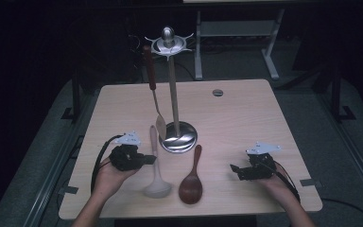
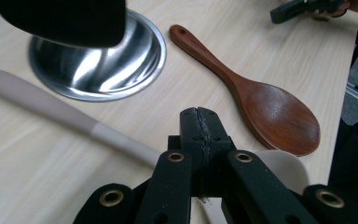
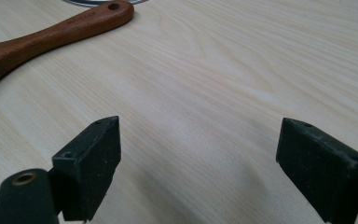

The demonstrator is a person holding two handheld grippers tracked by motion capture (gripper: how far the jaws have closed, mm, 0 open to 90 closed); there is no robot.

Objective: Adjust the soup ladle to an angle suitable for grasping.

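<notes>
While the left gripper (image 1: 147, 159) sits with jaws pressed together, the pale ladle (image 1: 155, 163) lies just at its 3 o'clock, handle toward 12; right gripper (image 1: 235, 169) wide, empty.

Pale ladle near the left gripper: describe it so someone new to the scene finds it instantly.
Start at the tall steel utensil stand with the round shiny base, mid-table on the light wooden table. Just left of that base lies the pale beige ladle, handle pointing away from the person, bowl toward them. Its neighbour to the right, the dark brown wooden spoon, is flatter and much darker.
</notes>
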